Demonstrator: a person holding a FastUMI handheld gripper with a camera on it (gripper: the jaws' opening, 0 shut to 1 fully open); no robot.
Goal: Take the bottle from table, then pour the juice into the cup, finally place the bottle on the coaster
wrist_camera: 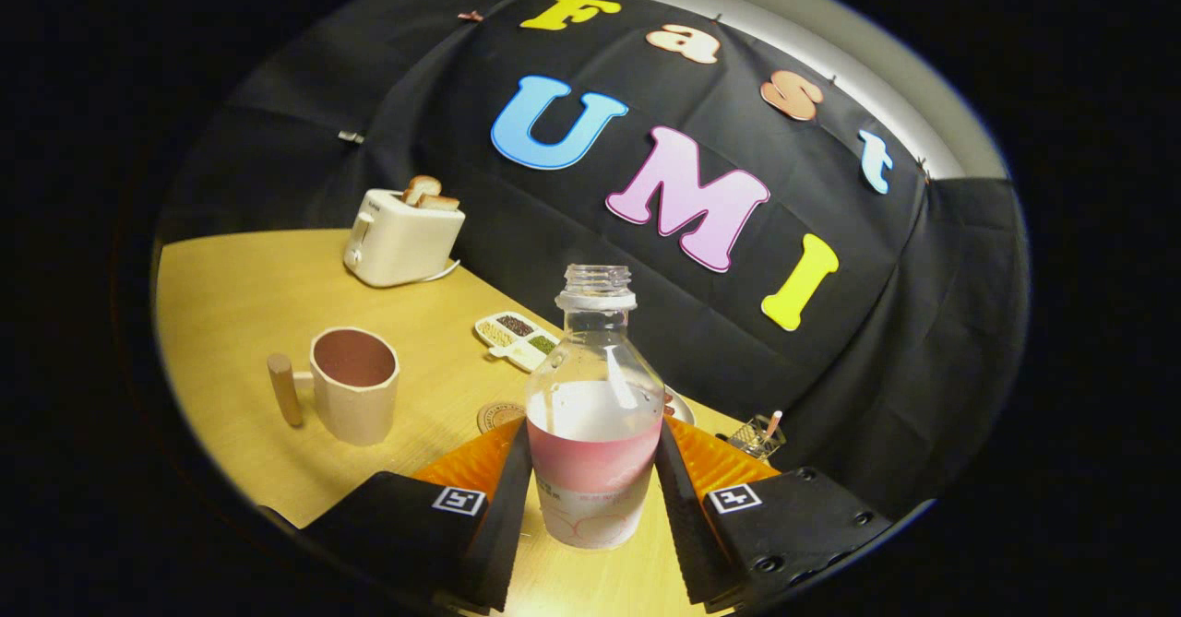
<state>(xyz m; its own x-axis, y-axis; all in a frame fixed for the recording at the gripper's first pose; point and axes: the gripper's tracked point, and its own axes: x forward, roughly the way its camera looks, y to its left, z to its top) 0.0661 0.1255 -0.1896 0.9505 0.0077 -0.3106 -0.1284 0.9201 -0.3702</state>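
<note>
Clamped on the bottle (595, 414) at lower centre of the frame: gripper (595, 479) with both fingers pressed against the bottle's sides at the level of its label band, jaws narrowed to the bottle's width. Held upright, perhaps tilted a touch, with its base hanging over the wooden table (231, 294); whether lifted clear or resting cannot be told. Clear plastic, uncapped, threaded neck open at the top; whitish-pink juice filling roughly the lower half, a pink label band around the body, and a pale lower part with faint print too small to read. Left of the fingers, in the lower left, a beige cup (355, 385) with a dark reddish-brown inside and a wooden peg handle sticking out to its left, well apart from the bottle. Just behind the left finger, a round coaster (496, 414) with ring markings, partly hidden, lettering unreadable. Further back near centre, a small divided tray (515, 338) of grains or seeds. In the upper left, a white toaster (402, 240) with two slices of bread standing out of it; a small mark on its side, illegible. Right of the fingers, a small wire holder (755, 434) with a straw-like stick.
</note>
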